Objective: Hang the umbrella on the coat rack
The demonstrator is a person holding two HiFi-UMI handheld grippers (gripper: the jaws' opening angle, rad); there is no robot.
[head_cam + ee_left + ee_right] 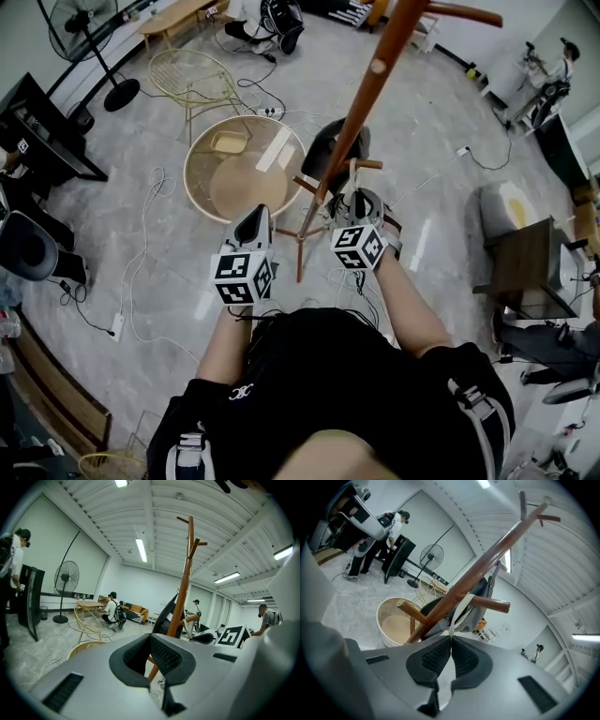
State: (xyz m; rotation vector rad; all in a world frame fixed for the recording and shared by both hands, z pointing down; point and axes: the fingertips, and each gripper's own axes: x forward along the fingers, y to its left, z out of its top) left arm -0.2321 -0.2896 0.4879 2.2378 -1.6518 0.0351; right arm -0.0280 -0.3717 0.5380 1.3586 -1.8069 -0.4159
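Note:
The wooden coat rack (361, 108) leans across the head view, its base just ahead of me. A dark folded umbrella (330, 150) hangs against the pole, its white strap (352, 180) looped over a low peg (367, 165). My right gripper (356, 202) is shut on that strap just below the peg. The right gripper view shows the strap (457, 616) running from the closed jaws of the right gripper (451, 639) up over the peg (490, 604), grey umbrella fabric (486, 587) behind. My left gripper (255, 220) is beside the rack, shut and holding nothing; its view shows the left gripper (150, 639), the rack (185, 588) and the umbrella (164, 618).
A round tan table (242, 169) stands just beyond the rack's legs, with a wire chair (192, 80) and a standing fan (89, 37) farther back. Cables (150, 216) trail over the floor at left. A dark side table (525, 262) is at right. People work at the room's edges.

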